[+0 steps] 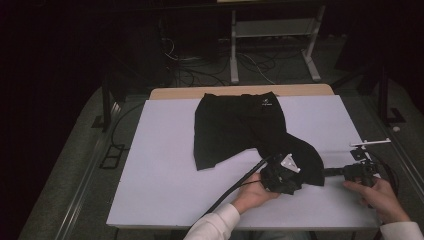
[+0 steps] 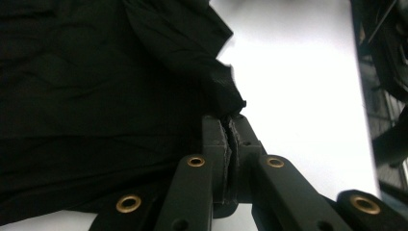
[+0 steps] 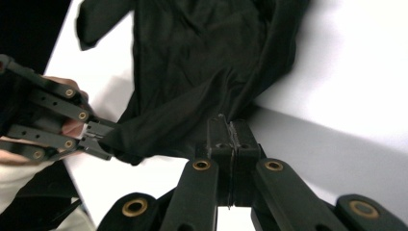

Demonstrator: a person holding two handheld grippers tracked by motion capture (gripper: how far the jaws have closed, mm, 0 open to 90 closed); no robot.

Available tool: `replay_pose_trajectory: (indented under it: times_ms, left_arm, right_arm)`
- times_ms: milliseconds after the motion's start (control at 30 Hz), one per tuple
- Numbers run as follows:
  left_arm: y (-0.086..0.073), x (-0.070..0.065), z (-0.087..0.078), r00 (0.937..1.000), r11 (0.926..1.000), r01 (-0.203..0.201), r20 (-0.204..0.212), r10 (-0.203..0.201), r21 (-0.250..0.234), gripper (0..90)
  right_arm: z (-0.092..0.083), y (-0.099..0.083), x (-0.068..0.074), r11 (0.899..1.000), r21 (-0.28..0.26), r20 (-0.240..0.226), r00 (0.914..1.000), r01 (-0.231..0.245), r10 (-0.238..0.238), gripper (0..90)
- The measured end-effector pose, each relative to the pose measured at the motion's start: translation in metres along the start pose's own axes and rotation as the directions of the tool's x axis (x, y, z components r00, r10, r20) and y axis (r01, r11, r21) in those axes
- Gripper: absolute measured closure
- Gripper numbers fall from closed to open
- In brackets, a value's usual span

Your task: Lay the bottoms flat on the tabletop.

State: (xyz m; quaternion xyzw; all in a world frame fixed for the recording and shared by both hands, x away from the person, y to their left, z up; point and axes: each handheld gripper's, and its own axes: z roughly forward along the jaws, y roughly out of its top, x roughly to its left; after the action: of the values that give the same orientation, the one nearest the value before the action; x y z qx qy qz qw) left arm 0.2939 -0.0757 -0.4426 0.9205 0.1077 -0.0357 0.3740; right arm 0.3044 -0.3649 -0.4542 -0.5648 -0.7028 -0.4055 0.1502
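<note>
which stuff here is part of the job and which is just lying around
In use:
black shorts
left gripper, shut on the shorts' cloth
right gripper, shut on the cloth

Lying about:
small white bracket at the table's right edge
cables on the floor

The shorts (image 1: 250, 127) lie on the table (image 1: 160, 170), both tongs at their near corner.

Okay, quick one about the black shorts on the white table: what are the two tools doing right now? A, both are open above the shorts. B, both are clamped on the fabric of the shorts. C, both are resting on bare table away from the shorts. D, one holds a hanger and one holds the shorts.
B: the left tool and the right tool each have their jaws pinched shut on the black shorts.
</note>
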Motion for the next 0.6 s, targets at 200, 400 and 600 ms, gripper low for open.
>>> replay_pose_trajectory:
  times_ms: [200,400,600]
  left_arm:
    - [-0.004,-0.015,-0.02,0.9976,0.9978,-0.06,-0.034,0.06,0.028,86.5]
    - [-0.015,-0.031,-0.031,0.9912,0.989,-0.117,-0.052,0.122,0.091,86.6]
    - [-0.024,-0.042,-0.035,0.9869,0.9813,-0.149,-0.043,0.155,0.121,86.8]
  right_arm:
    - [-0.003,-0.01,0.008,0.999,0.039,-0.021,0.9998,-0.002,0.003,88.4]
    - [-0.004,-0.02,0.019,0.996,0.081,-0.044,0.9986,0.032,-0.028,88.5]
    - [-0.001,-0.031,0.027,0.991,0.126,-0.061,0.997,0.055,-0.048,88.5]
